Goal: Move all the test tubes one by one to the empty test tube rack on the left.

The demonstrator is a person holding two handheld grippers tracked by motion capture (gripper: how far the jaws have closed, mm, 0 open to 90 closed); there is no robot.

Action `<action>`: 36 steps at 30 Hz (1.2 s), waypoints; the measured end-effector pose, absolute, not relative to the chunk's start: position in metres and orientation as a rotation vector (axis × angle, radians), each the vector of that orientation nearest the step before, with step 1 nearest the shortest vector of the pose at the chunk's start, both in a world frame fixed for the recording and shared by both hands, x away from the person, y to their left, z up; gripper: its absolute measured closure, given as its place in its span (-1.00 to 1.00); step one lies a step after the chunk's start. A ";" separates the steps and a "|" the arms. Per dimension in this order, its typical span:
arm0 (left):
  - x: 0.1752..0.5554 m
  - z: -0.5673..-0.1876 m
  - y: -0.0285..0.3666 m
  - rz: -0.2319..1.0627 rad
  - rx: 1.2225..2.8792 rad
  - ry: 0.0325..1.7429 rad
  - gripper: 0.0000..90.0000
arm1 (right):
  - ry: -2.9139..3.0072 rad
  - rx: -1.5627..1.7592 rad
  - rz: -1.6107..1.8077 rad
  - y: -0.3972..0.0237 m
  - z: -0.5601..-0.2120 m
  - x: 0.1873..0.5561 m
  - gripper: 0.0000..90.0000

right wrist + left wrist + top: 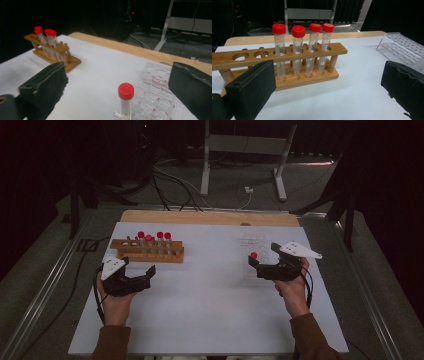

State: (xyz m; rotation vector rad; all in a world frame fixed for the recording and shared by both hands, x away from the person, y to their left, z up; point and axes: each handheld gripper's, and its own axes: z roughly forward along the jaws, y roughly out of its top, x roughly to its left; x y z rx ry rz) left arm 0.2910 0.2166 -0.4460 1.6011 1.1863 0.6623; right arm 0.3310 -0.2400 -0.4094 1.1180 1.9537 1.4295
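While both the left claw (142,279) and right claw (256,265) stand open and empty, four red-capped tubes (302,50) wait in the wooden rack (287,53), so the left should probably close squarely below a cap.

Ahead of the left gripper (136,270) the wooden rack (287,53) with its four red-capped tubes (298,50) blocks the way. One capped tube (125,100) stands in the clear rack (160,92) between the right gripper's (261,256) spread jaws. Between the two grippers the white tabletop (210,295) lies bare.
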 end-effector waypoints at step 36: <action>0.287 -0.444 0.220 0.670 1.576 1.209 -0.99 | 2.075 1.192 1.201 -0.231 -0.460 0.357 0.61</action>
